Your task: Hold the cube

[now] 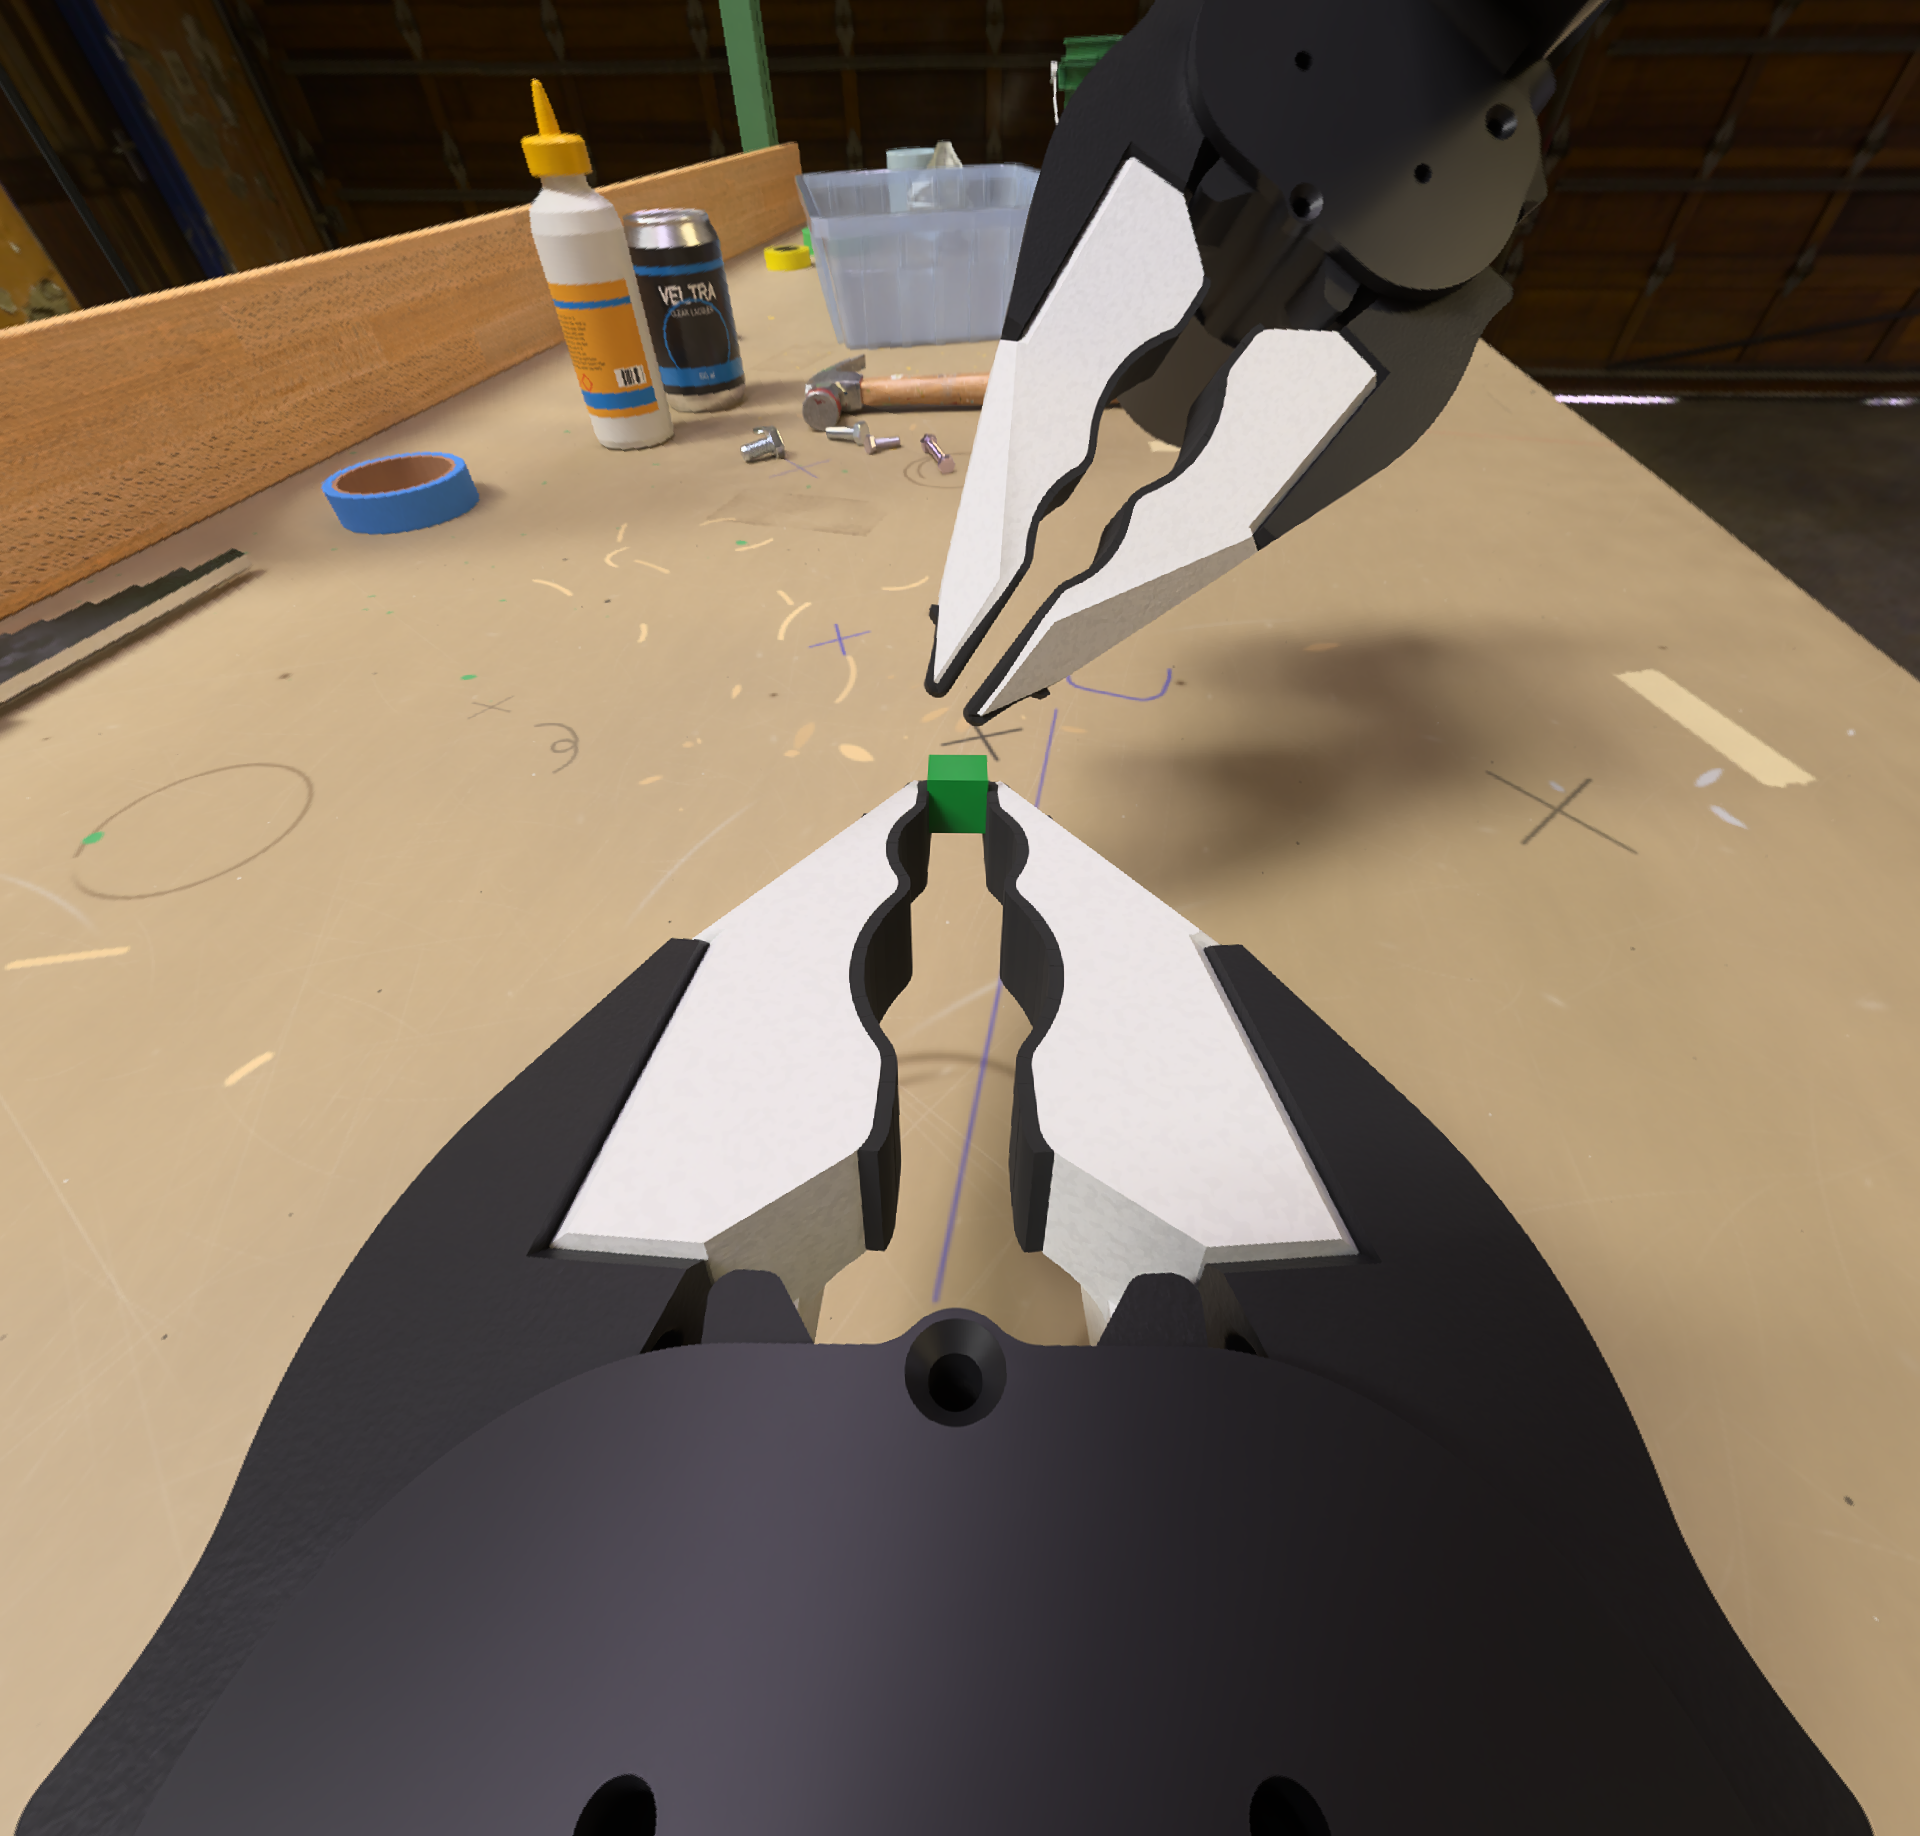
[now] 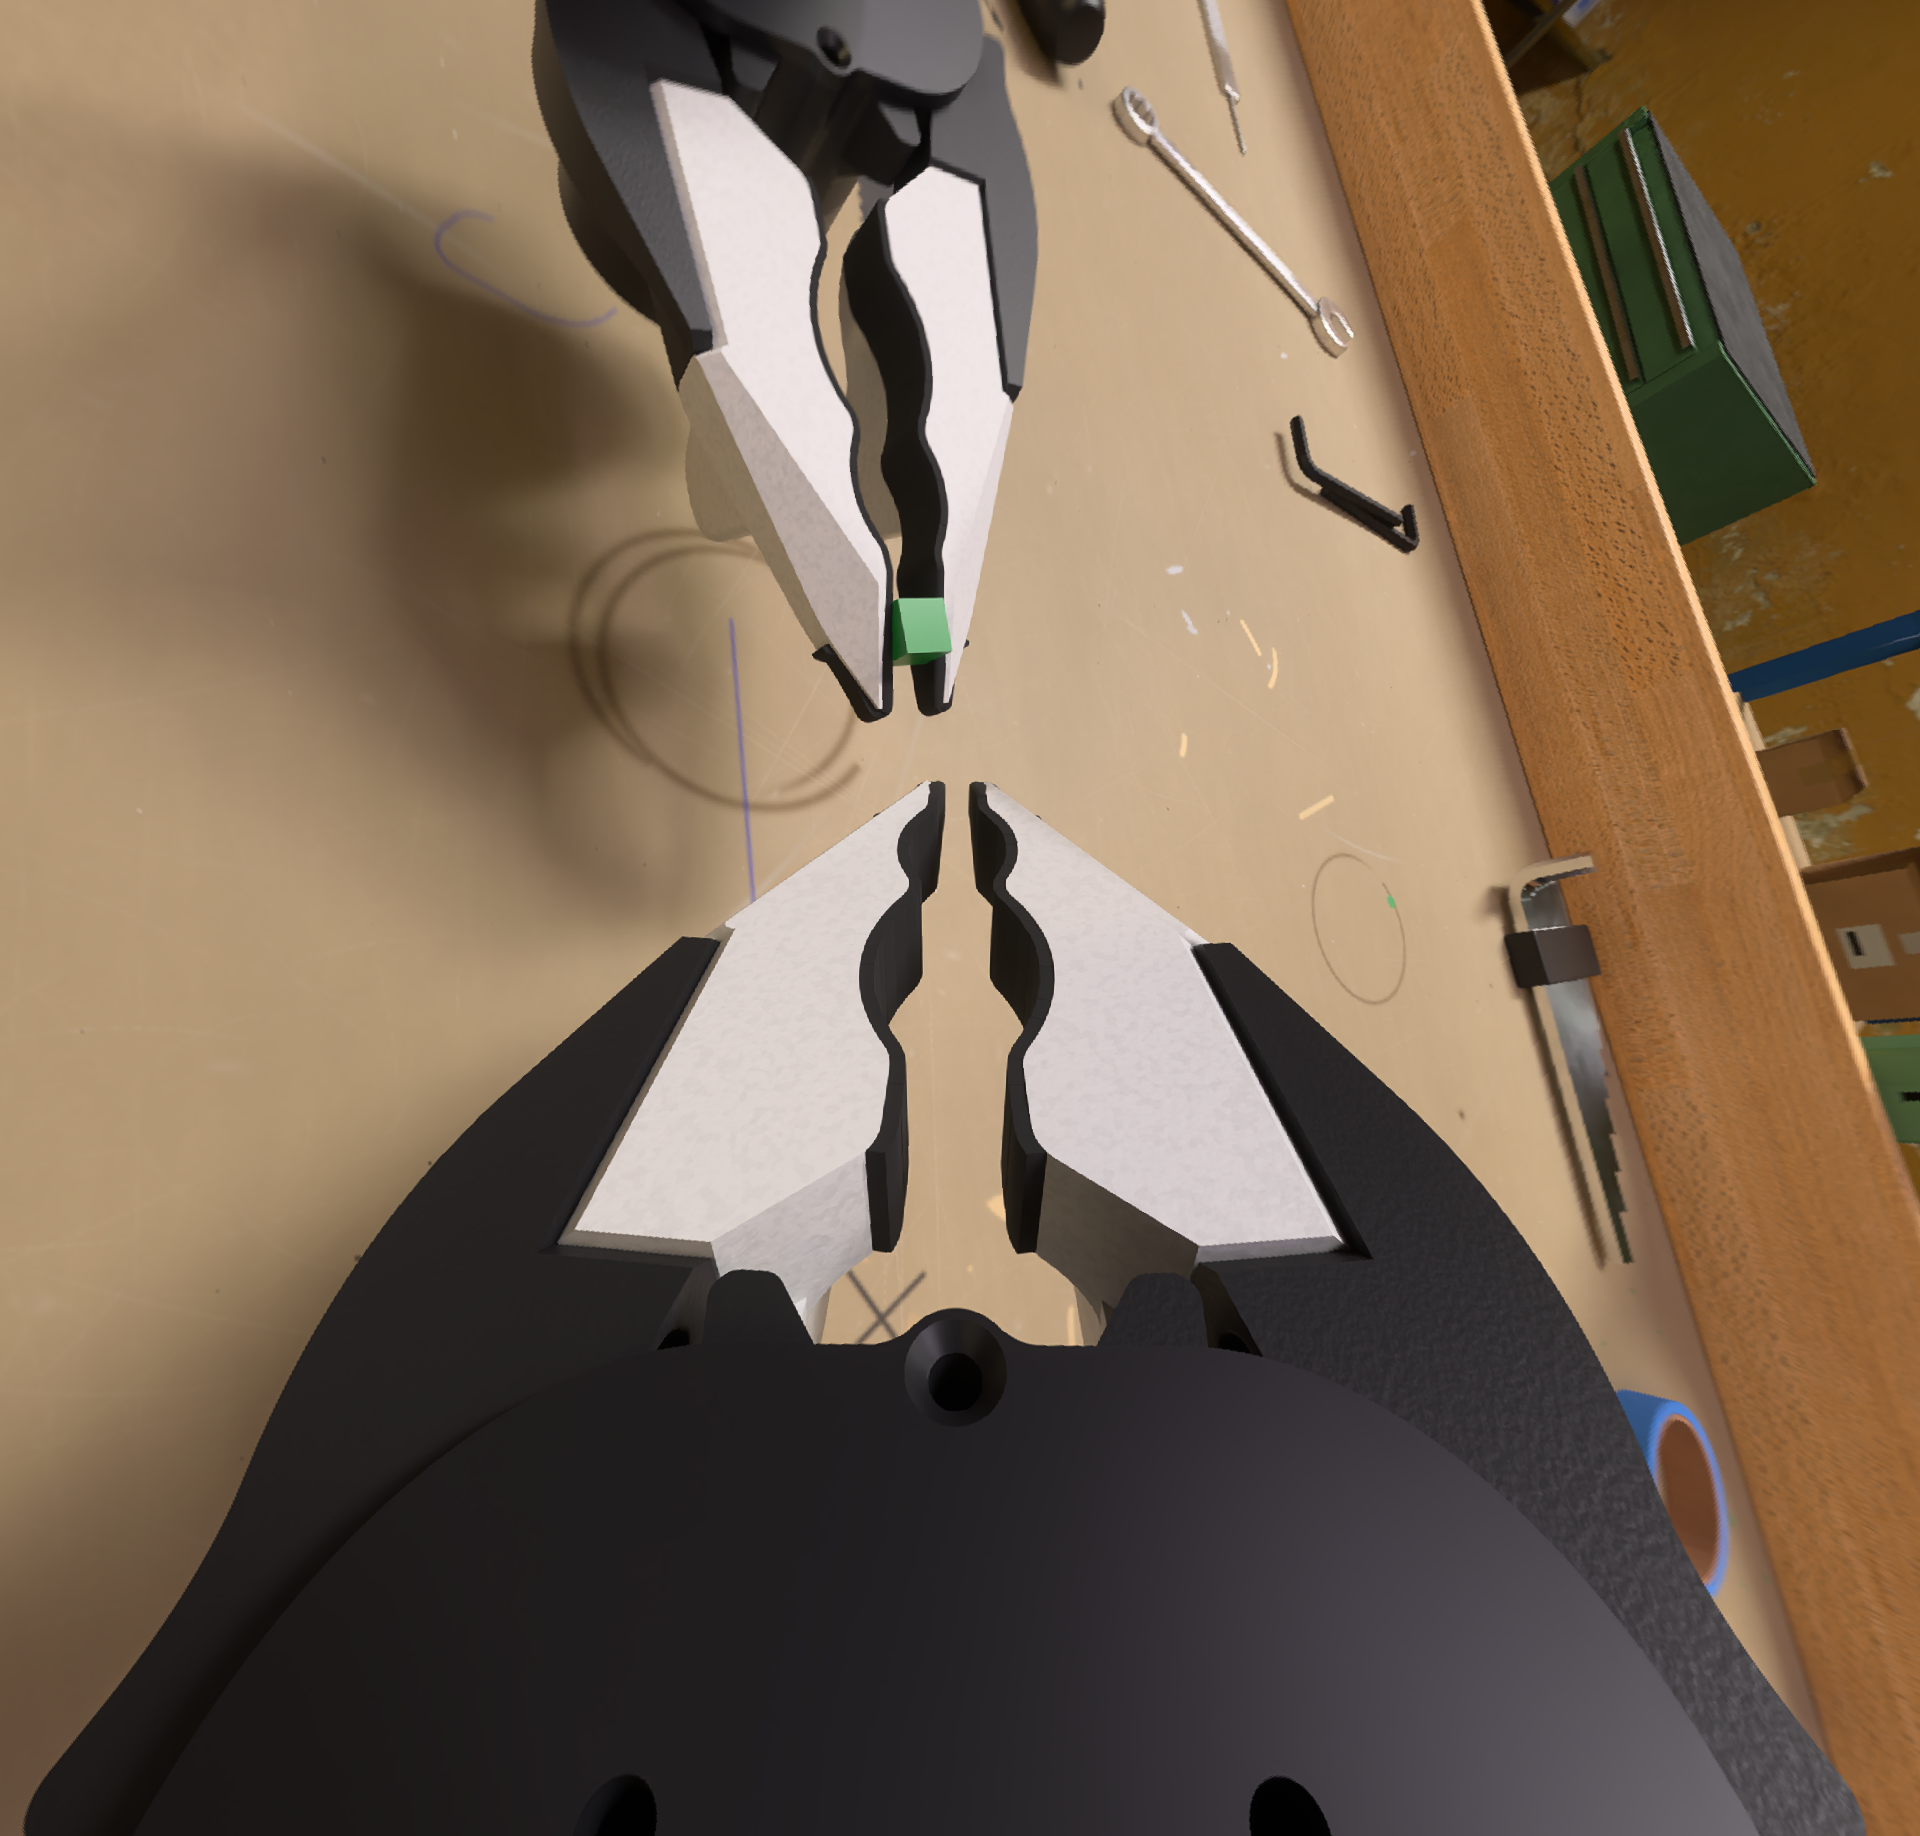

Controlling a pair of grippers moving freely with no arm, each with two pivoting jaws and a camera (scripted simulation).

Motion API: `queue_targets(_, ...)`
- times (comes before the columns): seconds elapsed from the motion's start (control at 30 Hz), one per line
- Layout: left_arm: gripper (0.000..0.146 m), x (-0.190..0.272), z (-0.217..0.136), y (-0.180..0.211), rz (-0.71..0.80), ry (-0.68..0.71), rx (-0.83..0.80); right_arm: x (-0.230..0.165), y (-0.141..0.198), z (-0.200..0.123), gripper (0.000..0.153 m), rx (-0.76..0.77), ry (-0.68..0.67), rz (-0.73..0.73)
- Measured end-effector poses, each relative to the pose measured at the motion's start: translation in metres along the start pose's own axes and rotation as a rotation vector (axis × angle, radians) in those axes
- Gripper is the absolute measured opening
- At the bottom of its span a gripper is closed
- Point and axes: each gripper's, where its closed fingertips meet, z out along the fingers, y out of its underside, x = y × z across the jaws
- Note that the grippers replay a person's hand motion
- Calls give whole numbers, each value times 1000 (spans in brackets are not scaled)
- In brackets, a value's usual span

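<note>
Tan workbench board (image 1: 416, 1007), scribbled with pencil circles and crosses and strewn with wood shavings, fills the left wrist view under a dark wooden back wall. At frame centre the left gripper (image 1: 957, 799) is clamped on a small green cube (image 1: 957, 797), pinched at the very fingertips with its top face tipped slightly toward the camera; being a cube, it has no long axis to speak of. Just above it, coming down from the upper right, the right gripper (image 1: 954, 703) hangs with its tips nearly together and nothing between them. Along the upper left runs a wooden plank (image 1: 260, 363), with a blue tape roll (image 1: 400, 491) before it, then a glue bottle (image 1: 592, 280) and a dark can (image 1: 688, 311) standing upright side by side. A hammer (image 1: 883, 394) and a few bolts (image 1: 764, 446) lie near top centre, beside a translucent plastic bin (image 1: 914, 259); its contents are too blurred to tell. In the right wrist view the same board (image 2: 312, 955) lies below, the right gripper (image 2: 957, 794) at centre with only a narrow slit between its tips, empty. Opposite, in the upper middle, the left gripper (image 2: 902, 700) grips the cube (image 2: 920, 629) a little back from its tips, clear of the board. On the right lie a wrench (image 2: 1236, 223), a black hex key (image 2: 1351, 487) and a handsaw (image 2: 1569, 1059) beside the plank (image 2: 1558, 539), with a green metal box (image 2: 1683, 332) beyond.
</note>
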Motion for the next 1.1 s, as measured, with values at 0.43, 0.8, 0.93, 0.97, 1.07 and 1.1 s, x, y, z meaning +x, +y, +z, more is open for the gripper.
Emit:
queue_targets(0.43,9,9,-3,-6,-38,75,38,-5,-7,-6,5,107,-66,54)
queue_targets(0.8,9,12,-8,-18,-98,125,119,-1,-19,-13,5,287,-101,195)
queue_targets(0.93,9,13,-10,-21,-119,141,137,-1,-22,-14,4,324,-113,222)
queue_targets(0.97,9,13,-11,-23,-129,151,151,0,-24,-15,4,349,-118,239)
queue_targets(1.07,9,14,-12,-27,-145,167,171,1,-26,-17,5,392,-135,273)
queue_targets(1.1,9,16,-14,-31,-158,186,192,1,-28,-19,5,422,-148,292)
